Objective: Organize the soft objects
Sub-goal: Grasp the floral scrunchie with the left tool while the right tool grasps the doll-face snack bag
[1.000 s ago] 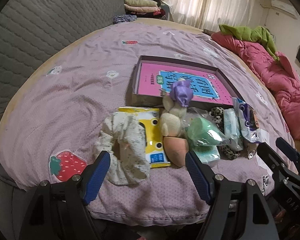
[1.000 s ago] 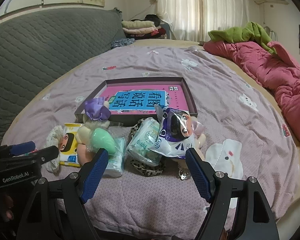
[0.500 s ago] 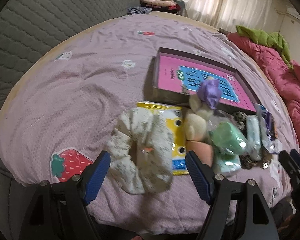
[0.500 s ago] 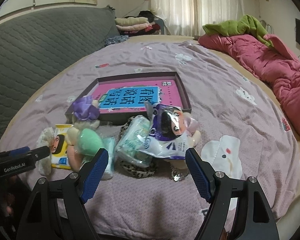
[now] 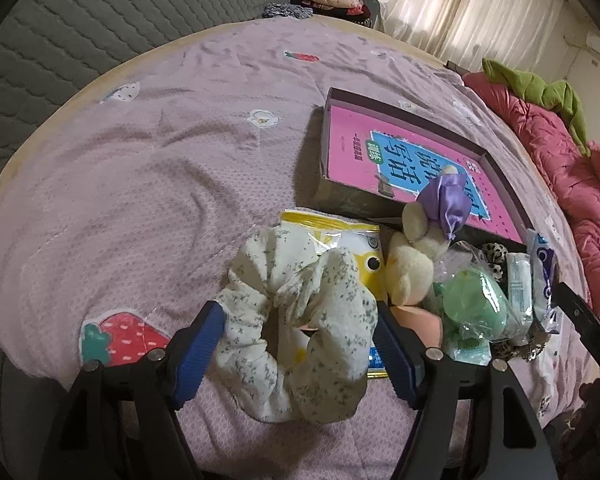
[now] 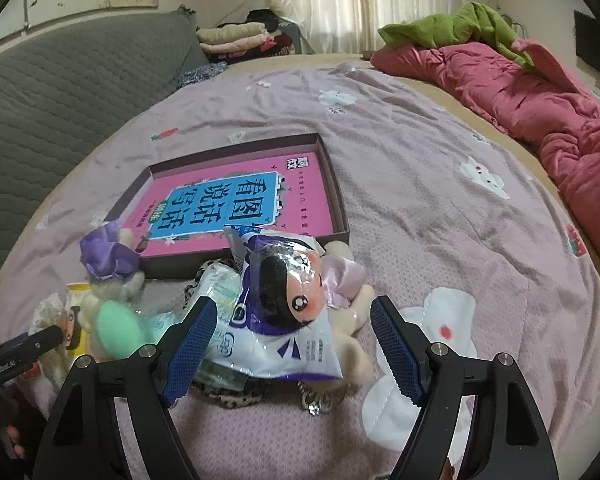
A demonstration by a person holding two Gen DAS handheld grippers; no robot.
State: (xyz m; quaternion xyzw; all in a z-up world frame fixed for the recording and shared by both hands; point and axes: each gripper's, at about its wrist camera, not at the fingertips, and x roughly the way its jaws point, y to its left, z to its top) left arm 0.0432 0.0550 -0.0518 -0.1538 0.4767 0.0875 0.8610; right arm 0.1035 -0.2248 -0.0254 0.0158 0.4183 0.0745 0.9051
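The left claw [image 5: 296, 344] stands spread wide, its blue-padded fingers [image 5: 198, 346] on either side of the cream floral fabric scrunchie [image 5: 300, 320] without pressing it. A second ago the scrunchie lay well ahead of the fingertips; now it fills the gap between them, so this claw has moved forward and down onto it. The scrunchie lies on the lilac bedspread [image 5: 140, 184], overlapping the yellow cartoon tissue packet [image 5: 340, 236] behind it.

Just right of that packet sits the beige plush toy with a purple satin bow [image 5: 420, 248], then the green sponge in a clear bag [image 5: 476, 308] and a peach sponge [image 5: 420, 322] touching the claw's right finger.

The right claw [image 6: 292, 346] is likewise open, its fingers straddling the white and purple cartoon-face tissue pack [image 6: 288, 312], which rests on top of a pale green tissue pack [image 6: 220, 284] and a leopard-print band [image 6: 228, 394]. This pack was farther ahead of the fingers earlier and now reaches between them, the view having closed in on the pile.

Behind the pile, the shallow dark box holding a pink and blue book [image 6: 240, 204] lies flat on the bedspread in the same place as before. A red quilt [image 6: 540, 100] lies bunched along the far right side of the bed.
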